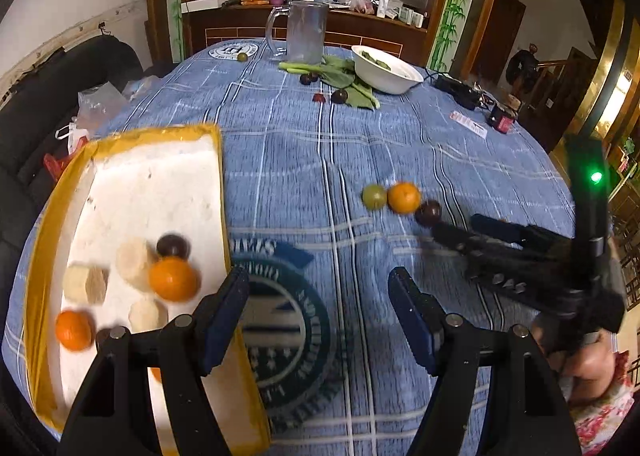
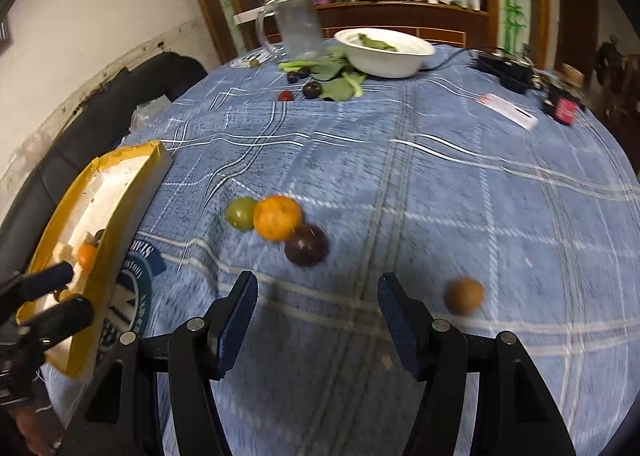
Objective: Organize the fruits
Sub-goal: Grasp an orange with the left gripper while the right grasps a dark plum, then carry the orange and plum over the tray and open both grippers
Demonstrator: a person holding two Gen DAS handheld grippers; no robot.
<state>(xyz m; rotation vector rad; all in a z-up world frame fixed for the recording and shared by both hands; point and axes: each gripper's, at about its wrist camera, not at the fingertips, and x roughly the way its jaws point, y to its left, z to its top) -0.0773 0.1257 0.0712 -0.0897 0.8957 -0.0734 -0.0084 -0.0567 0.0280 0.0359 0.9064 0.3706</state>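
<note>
A: Why is the right claw [image 2: 318, 314] hanging low over the cloth with its jaws apart and nothing between them?

B: It is lining up on the 3 fruits sitting mid-worktop, I judge: green fruit [image 2: 241, 212], orange [image 2: 278, 217] and dark plum [image 2: 307, 244], each touching the next. The plum is lying nearest.

A: And the left claw [image 1: 318, 320]?

B: Also spread wide and empty, hovering at the yellow-rimmed tray [image 1: 218, 191] by the worktop's left edge, where collected fruit is already lying.

A: Any room to move?

B: Bare cloth is lying between cluster and tray. A brown fruit [image 2: 464, 296] is sitting apart, toward the right edge. The white bowl [image 2: 384, 55] and mug [image 2: 298, 29] are standing at the far edge, well clear.
</note>
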